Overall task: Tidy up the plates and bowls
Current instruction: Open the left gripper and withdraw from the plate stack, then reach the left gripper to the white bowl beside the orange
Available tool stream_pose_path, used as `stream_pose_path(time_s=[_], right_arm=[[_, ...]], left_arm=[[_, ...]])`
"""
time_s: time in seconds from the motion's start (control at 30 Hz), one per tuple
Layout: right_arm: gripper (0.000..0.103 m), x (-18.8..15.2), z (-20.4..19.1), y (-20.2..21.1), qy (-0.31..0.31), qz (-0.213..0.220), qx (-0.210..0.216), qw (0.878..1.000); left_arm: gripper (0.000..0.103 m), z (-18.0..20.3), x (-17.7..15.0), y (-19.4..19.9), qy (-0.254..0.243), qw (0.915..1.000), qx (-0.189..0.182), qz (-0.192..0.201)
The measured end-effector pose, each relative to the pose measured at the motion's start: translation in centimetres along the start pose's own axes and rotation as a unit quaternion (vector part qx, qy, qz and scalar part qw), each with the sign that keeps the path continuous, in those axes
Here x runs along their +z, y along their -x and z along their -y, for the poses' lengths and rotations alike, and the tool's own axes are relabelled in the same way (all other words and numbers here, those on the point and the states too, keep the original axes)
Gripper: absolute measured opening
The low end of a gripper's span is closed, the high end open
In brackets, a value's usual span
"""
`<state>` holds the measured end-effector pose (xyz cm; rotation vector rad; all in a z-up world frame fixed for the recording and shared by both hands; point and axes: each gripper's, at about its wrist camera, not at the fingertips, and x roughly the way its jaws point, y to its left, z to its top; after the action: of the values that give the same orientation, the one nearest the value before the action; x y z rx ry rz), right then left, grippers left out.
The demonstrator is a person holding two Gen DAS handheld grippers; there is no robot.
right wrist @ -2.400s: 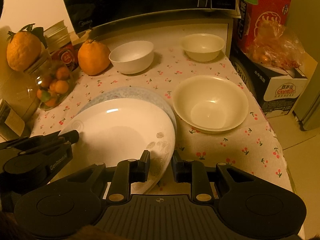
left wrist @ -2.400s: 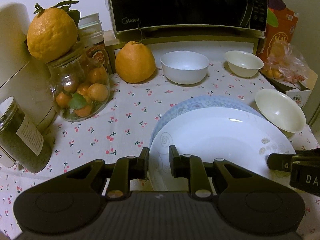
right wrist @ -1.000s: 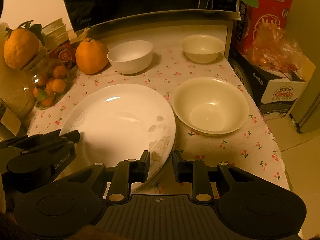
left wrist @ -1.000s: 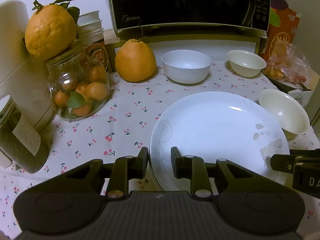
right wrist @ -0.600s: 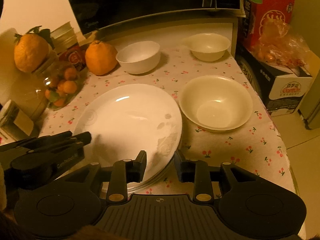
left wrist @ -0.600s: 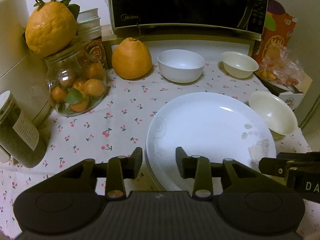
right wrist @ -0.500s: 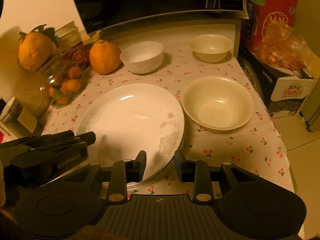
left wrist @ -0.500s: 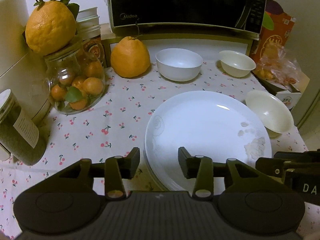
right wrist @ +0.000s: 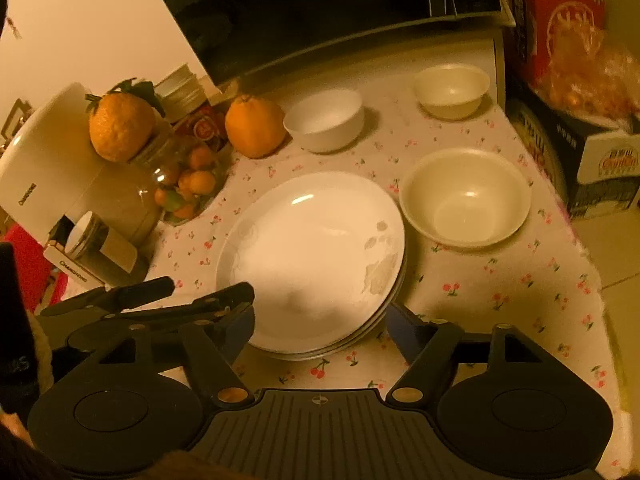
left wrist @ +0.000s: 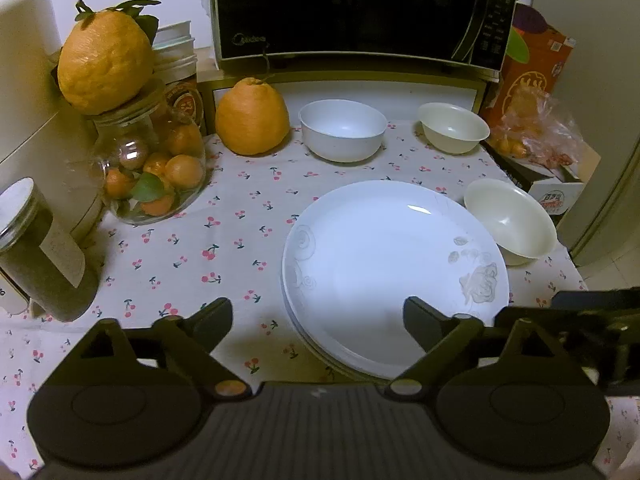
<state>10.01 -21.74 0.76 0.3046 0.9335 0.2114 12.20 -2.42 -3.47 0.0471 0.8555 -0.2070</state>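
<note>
A white plate with a grey flower print lies on top of a stack of plates on the cherry-print cloth; it also shows in the right wrist view. A large cream bowl sits right of the stack. A white bowl and a small cream bowl stand at the back. My left gripper is open and empty, just in front of the stack. My right gripper is open and empty at the stack's near edge.
A microwave stands at the back. A large orange fruit, a glass jar of small oranges with a fruit on top, a dark jar and a white appliance crowd the left. Boxes stand at right, by the table edge.
Both grippers let go of the white plate, which now rests on the stack. Their jaws have opened wide and both have pulled back and up.
</note>
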Motion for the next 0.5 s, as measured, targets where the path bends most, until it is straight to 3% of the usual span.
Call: stream_pose_path(time_s=[0.2, 0.33, 0.5], right_arm=[[0.082, 2.1, 1.0, 0.5, -0.022, 0.014, -0.007, 1.000], [0.088, 4.0, 2.0, 0.4, -0.040, 0.024, -0.012, 0.999], [0.088, 6.7, 3.2, -0.8, -0.058, 0.035, -0.018, 0.998]], left_arm=[[0.102, -0.6, 1.4, -0.2, 0.017, 0.9997, -0.013, -0.015], [0.103, -1.1, 3.0, -0.8, 0.019, 0.9997, 0.000, -0.018], [0.103, -2.0, 5.4, -2.1, 0.034, 0.9991, 0.000, -0.027]])
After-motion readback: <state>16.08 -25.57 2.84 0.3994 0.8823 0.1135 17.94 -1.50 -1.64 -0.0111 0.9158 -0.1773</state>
